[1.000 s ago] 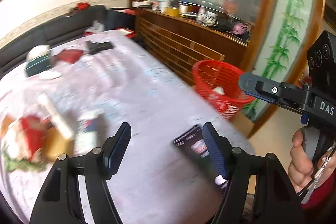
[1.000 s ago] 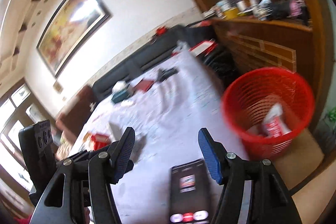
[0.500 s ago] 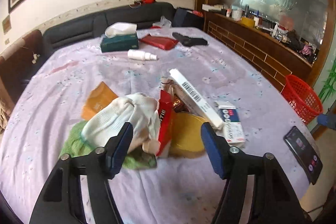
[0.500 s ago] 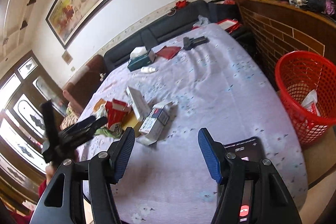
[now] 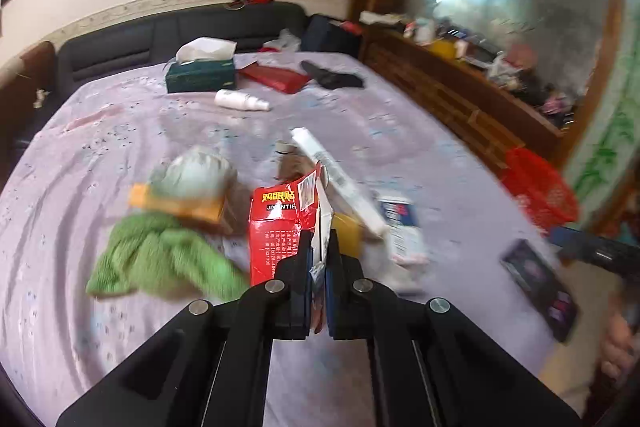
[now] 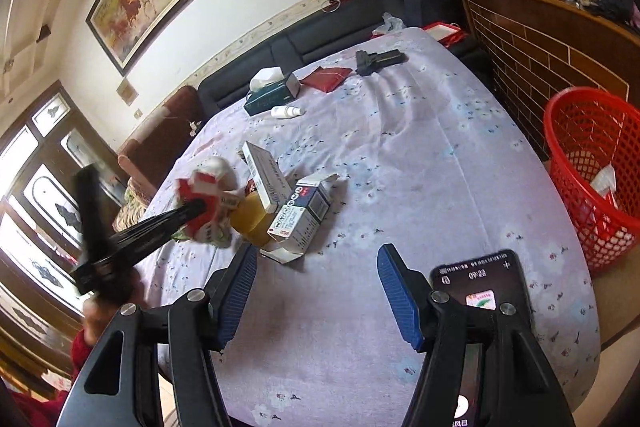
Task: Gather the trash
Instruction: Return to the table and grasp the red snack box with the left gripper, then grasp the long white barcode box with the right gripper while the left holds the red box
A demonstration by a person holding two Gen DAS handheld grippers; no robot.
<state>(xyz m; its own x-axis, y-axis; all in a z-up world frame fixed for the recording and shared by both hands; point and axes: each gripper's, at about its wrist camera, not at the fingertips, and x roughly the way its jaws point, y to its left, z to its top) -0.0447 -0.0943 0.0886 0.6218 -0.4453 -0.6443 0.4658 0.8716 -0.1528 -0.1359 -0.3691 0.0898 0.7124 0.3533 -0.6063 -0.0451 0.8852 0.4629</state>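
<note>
So far the left gripper (image 5: pixel 319 263) is clamped on the red packet (image 5: pixel 280 223), the right gripper (image 6: pixel 316 291) gapes empty, and the red basket (image 6: pixel 592 163) at three o'clock holds only a little, with boxes (image 6: pixel 300 215) left.

trash pile (image 6: pixel 256 203) on table (image 6: pixel 400 155), basket (image 6: pixel 592 171) right
</note>
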